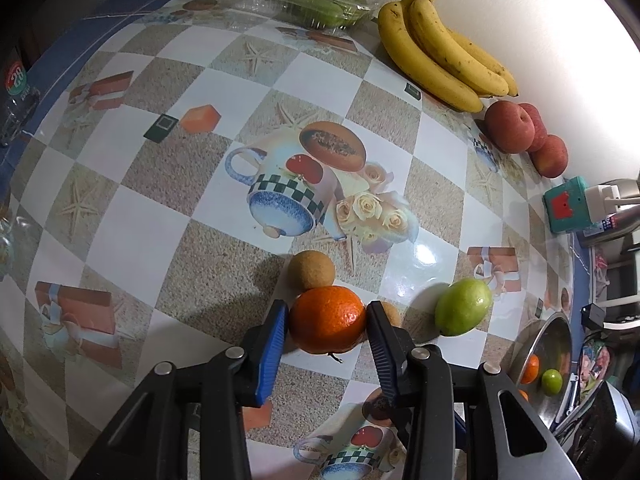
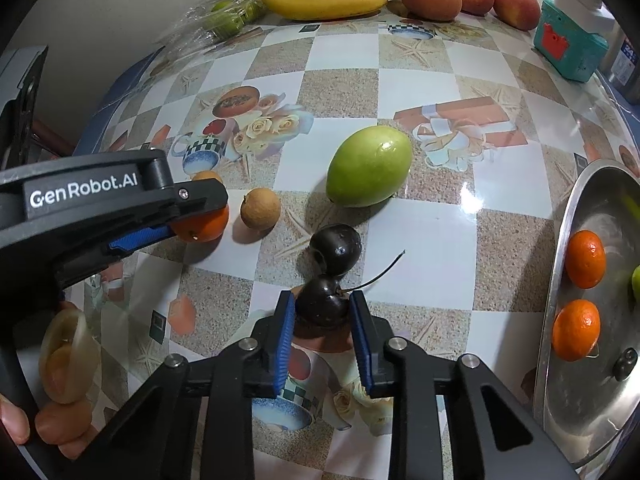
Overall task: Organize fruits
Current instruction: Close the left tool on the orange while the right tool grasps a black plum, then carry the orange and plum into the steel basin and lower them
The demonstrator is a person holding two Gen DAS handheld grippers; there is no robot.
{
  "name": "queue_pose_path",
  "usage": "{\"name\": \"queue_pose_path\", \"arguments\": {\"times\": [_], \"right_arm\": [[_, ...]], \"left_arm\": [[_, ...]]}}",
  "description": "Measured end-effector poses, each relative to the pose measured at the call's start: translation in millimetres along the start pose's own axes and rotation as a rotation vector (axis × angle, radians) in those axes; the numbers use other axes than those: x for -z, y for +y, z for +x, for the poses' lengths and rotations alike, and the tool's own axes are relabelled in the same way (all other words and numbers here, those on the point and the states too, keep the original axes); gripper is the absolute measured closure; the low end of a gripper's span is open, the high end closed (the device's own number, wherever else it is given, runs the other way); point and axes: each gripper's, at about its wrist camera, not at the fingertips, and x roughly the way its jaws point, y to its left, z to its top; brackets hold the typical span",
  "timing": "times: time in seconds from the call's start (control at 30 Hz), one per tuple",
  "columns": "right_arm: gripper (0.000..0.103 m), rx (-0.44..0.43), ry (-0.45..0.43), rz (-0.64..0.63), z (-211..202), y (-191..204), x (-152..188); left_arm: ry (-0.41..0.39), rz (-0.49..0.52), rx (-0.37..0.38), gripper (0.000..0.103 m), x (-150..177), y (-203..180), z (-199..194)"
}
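My left gripper (image 1: pixel 327 314) is shut on a small orange tangerine (image 1: pixel 327 318) that rests on the patterned tablecloth; from the right wrist view that tangerine (image 2: pixel 204 226) shows under the left gripper's tip. A brown round longan (image 1: pixel 311 270) lies just beyond it, and another (image 2: pixel 260 208) shows to the right of the tangerine. My right gripper (image 2: pixel 323 306) is shut on a dark cherry (image 2: pixel 322 304) with a thin stem. A second dark cherry (image 2: pixel 336 250) touches it from behind. A green oval fruit (image 2: pixel 370 166) lies farther back. A steel bowl (image 2: pixel 580 216) at the right holds two tangerines (image 2: pixel 586 258).
Bananas (image 1: pixel 440 48) and three peaches (image 1: pixel 510 126) lie along the far wall. A clear plastic box of green fruit (image 1: pixel 316 0) sits at the back left. A teal box (image 2: pixel 568 46) stands at the back right. A person's fingers (image 2: pixel 52 420) hold the left gripper.
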Motion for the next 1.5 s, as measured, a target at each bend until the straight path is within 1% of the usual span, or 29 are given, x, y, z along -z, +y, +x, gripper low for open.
{"name": "queue_pose_path", "arguments": {"times": [0.23, 0.43, 0.6, 0.83, 1.0, 1.17, 1.3, 1.5], "right_arm": [[0.075, -0.01, -0.002, 0.0, -2.1, -0.4, 0.4], [0.076, -0.02, -0.015, 0.001, -11.4, -0.3, 1.4], [0.076, -0.037, -0.056, 0.004, -30.3, -1.0, 1.7], [0.076, -0.043, -0.104, 0.045, -55.0, -11.9, 3.0], [0.076, -0.011, -0.124, 0.094, -64.1, -28.0, 3.6], [0.076, 0.011, -0.138, 0.155, -73.0, -49.8, 5.7], [0.075, 0.046, -0.158, 0.207, -81.4, -71.2, 6.4], [0.075, 0.078, -0.176, 0.295, -91.9, -104.7, 9.6]], "left_arm": [[-0.017, -0.002, 0.009, 0.06, -0.2, 1.2, -7.7], [-0.051, -0.002, 0.021, 0.06, -2.0, 1.0, -21.3], [-0.087, 0.004, 0.028, 0.06, -3.1, -1.6, -35.1], [-0.131, 0.012, 0.041, 0.06, -0.6, -7.2, -52.4], [-0.161, 0.043, 0.041, 0.06, 5.1, -17.8, -64.4], [-0.172, 0.086, 0.049, 0.06, 13.2, -32.6, -69.6], [-0.179, 0.132, 0.039, 0.06, 20.2, -47.3, -71.5], [-0.15, 0.203, 0.071, 0.06, 32.0, -72.4, -67.9]]}}
